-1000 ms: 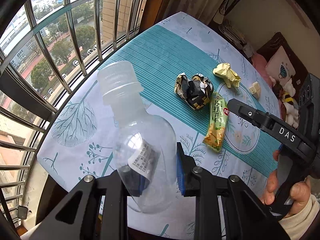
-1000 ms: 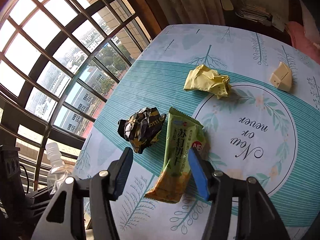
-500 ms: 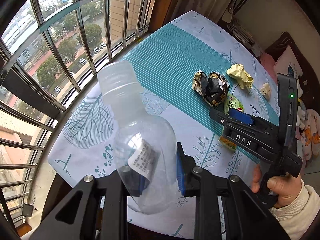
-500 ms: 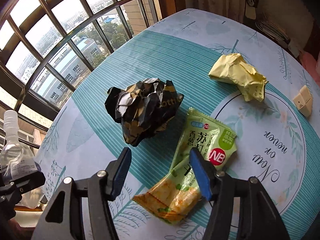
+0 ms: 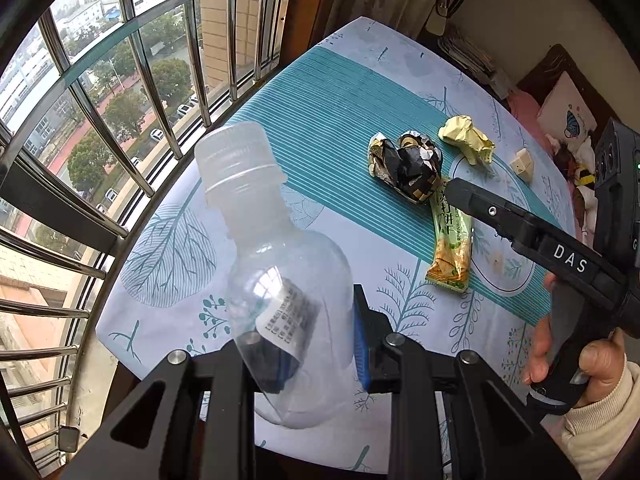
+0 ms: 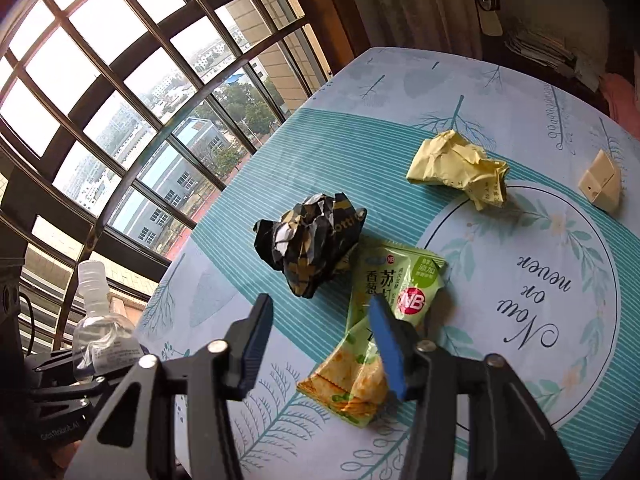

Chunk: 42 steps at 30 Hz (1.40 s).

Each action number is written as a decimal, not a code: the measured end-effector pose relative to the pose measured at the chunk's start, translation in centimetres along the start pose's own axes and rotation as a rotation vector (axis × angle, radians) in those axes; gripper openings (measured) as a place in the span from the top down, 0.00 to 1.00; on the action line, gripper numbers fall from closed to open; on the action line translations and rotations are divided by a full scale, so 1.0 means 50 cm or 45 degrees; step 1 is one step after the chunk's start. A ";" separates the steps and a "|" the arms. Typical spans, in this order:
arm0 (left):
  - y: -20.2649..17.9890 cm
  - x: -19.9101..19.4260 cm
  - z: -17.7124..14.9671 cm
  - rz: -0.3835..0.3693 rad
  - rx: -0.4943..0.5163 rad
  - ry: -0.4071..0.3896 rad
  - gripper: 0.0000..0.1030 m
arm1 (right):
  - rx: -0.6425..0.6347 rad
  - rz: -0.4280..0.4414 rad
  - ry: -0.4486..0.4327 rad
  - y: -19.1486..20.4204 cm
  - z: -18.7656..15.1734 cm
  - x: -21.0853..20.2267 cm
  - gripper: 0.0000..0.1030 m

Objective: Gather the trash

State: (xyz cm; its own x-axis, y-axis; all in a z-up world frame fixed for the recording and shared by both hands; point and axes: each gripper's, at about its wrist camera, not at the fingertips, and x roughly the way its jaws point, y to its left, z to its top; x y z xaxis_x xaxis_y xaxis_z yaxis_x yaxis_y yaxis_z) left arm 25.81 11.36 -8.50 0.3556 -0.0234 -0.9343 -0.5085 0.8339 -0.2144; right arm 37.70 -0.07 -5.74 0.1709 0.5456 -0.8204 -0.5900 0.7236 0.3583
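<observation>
A clear plastic bottle point(image 5: 280, 264) with a white cap hangs over the table's near left corner, and my left gripper point(image 5: 316, 344) is shut on its body. The bottle point(image 6: 100, 320) also shows at the lower left of the right wrist view. My right gripper point(image 6: 320, 308) hovers above the table with its jaws opening and nothing pressed between the pads. Its right finger overlaps a green snack wrapper point(image 6: 400, 280). A crumpled black and gold wrapper point(image 6: 312, 240) lies just ahead of the left finger. Farther back lies a crumpled yellow paper point(image 6: 456, 164).
A small beige box point(image 6: 600, 180) sits at the far right of the round table point(image 6: 400, 100), which wears a teal and white cloth. A barred window point(image 5: 140, 80) curves along the left. A hand point(image 5: 592, 356) holds the right gripper's handle. Pillows and soft toys lie beyond the table.
The right gripper's jaws stand wider than before, and it has drawn back a little from the wrappers after dipping toward them. The left gripper and bottle stayed put.
</observation>
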 end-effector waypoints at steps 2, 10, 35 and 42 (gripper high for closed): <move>0.004 -0.002 0.003 0.008 -0.006 -0.007 0.78 | 0.028 -0.017 -0.004 0.004 0.022 0.012 0.21; 0.035 -0.006 0.015 0.055 -0.050 -0.026 0.77 | 0.080 -0.114 0.066 0.014 0.072 0.106 0.22; 0.092 -0.161 -0.145 -0.046 0.216 -0.077 0.77 | 0.146 -0.162 -0.089 0.104 -0.109 -0.142 0.82; 0.130 -0.193 -0.228 -0.112 0.362 -0.059 0.77 | 0.235 -0.194 -0.204 0.179 -0.223 -0.240 0.82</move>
State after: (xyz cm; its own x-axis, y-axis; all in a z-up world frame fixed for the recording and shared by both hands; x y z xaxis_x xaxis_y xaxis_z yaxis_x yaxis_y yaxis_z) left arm 10.14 10.74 -4.13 0.4275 -0.0827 -0.9002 -0.2363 0.9510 -0.1996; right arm 21.56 -4.83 2.34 0.3778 0.4738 -0.7955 -0.3966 0.8592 0.3234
